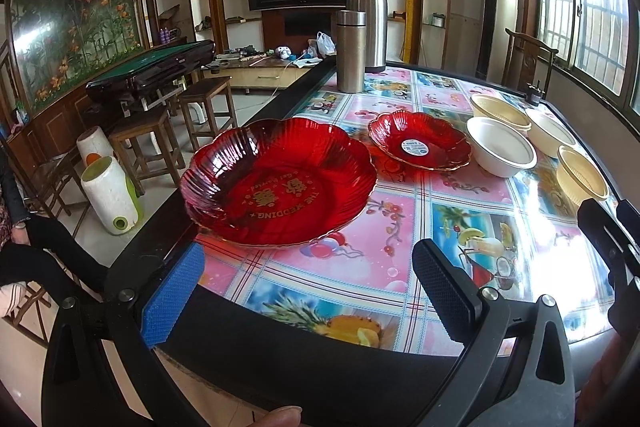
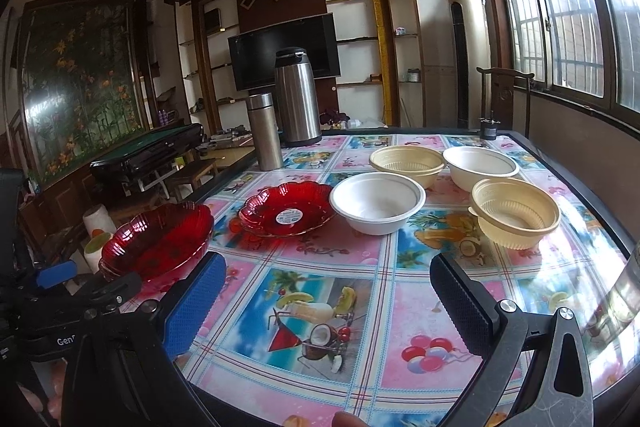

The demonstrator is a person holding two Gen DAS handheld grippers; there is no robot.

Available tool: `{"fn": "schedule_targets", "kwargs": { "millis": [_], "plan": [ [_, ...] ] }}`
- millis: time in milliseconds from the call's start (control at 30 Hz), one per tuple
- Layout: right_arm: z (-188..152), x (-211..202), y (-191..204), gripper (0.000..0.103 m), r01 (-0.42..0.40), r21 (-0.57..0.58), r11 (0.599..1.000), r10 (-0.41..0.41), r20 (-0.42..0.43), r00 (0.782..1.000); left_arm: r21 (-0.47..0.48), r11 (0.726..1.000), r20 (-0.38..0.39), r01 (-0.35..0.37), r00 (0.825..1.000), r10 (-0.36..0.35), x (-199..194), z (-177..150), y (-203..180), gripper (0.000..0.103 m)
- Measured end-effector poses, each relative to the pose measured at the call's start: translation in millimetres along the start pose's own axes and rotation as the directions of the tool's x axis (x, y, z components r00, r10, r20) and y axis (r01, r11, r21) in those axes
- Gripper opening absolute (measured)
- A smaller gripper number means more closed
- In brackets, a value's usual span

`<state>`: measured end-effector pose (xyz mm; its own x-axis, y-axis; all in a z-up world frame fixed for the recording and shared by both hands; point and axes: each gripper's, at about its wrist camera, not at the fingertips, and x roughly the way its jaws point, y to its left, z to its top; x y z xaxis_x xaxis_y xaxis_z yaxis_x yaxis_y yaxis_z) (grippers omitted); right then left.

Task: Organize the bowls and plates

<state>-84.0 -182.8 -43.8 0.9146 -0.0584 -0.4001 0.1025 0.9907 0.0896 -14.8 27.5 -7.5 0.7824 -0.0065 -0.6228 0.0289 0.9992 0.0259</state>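
Left wrist view
Left gripper point(image 1: 308, 291): jaws spread wide, holding nothing, hovering over the near table point(image 1: 360, 267) edge.
Large red plate point(image 1: 278, 183): at 12 o'clock from the jaws, close to the table's left rim.
Risk: a push from the blue pad could slide it off that rim; glossy ribbed plastic looks slippery.
Small red plate point(image 1: 420, 141): at 1 o'clock, touching or just beside the white bowl point(image 1: 500, 147); I cannot tell which.

Right wrist view
Right gripper point(image 2: 326, 303): jaws wide apart, empty.
Beige bowl point(image 2: 514, 213): at 1 o'clock, nearest of 4 bowls.
Second white bowl point(image 2: 480, 163) and far beige bowl point(image 2: 408, 163): behind, crowded together.
Risk: thin rims may flex and slip from a pinch; lifting 1 may nudge its neighbour.
Steel flask point(image 2: 264, 131): at 11 o'clock, tall, could topple if an arm swings wide.
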Motion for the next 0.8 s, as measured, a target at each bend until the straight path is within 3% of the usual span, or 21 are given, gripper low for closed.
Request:
{"fn": "schedule_targets", "kwargs": {
  "millis": [800],
  "plan": [
    [0.5, -11.4, 24.1, 0.103, -0.025, -0.036, 0.999, 0.024, -0.017, 1.0, -0.036, 0.999, 0.016, -0.001, 1.0, 0.002, -10.9, -7.6, 25.7, 0.103]
  ]
}}
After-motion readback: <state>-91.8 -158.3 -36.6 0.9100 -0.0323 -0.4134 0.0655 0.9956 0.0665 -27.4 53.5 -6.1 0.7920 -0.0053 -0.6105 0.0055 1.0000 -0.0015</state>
